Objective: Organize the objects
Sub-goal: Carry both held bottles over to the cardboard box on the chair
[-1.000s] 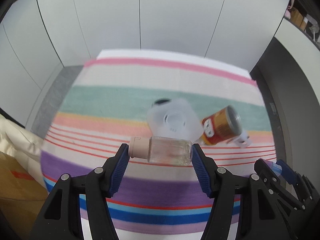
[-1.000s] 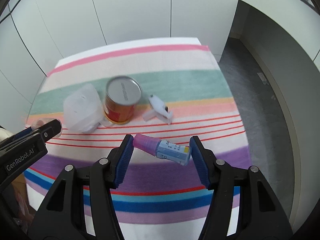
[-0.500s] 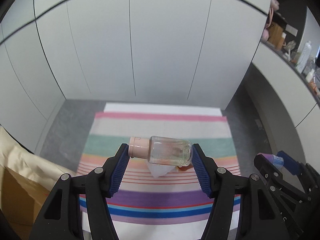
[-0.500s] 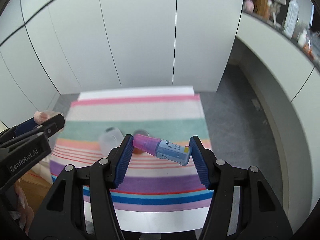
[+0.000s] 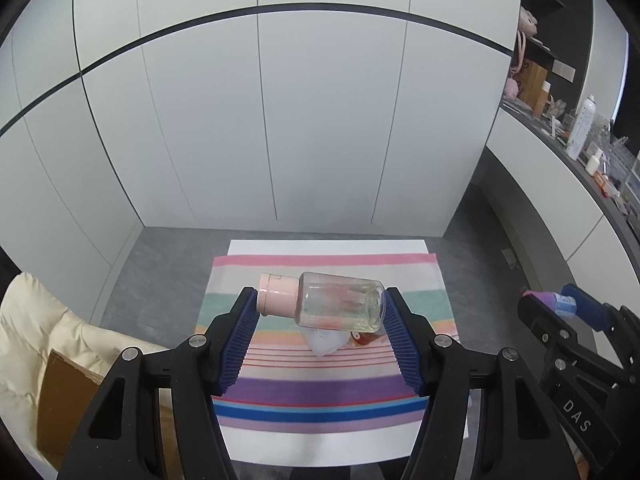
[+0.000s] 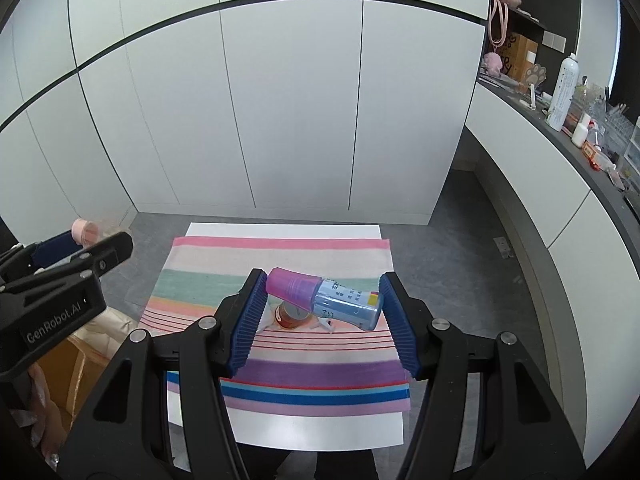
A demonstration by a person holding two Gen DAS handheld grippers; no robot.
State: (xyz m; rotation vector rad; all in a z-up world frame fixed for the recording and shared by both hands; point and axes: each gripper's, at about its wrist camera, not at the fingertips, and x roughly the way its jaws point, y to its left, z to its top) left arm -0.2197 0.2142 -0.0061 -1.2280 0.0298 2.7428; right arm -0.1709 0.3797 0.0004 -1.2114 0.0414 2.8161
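My left gripper (image 5: 318, 310) is shut on a clear bottle with a peach cap (image 5: 336, 306), held crosswise high above the table. My right gripper (image 6: 322, 300) is shut on a blue bottle with a magenta cap (image 6: 332, 298), also crosswise and high up. Far below on the striped cloth (image 6: 280, 372) lie a red can (image 6: 290, 314), a translucent white container (image 5: 326, 342) and a small white piece (image 6: 326, 323), all partly hidden behind the held bottles. Each gripper shows at the edge of the other's view, the right gripper (image 5: 558, 304) and the left gripper (image 6: 96, 236).
The cloth covers a small white table (image 6: 320, 428) on a grey floor, in front of white cabinet doors (image 6: 296, 120). A cardboard box (image 5: 64, 408) and cream padding (image 5: 36, 328) stand at the left. A dark counter with bottles (image 6: 564, 88) curves along the right.
Both grippers have risen well above the table with their bottles still held. The cloth and the things on it now look much smaller and farther below.
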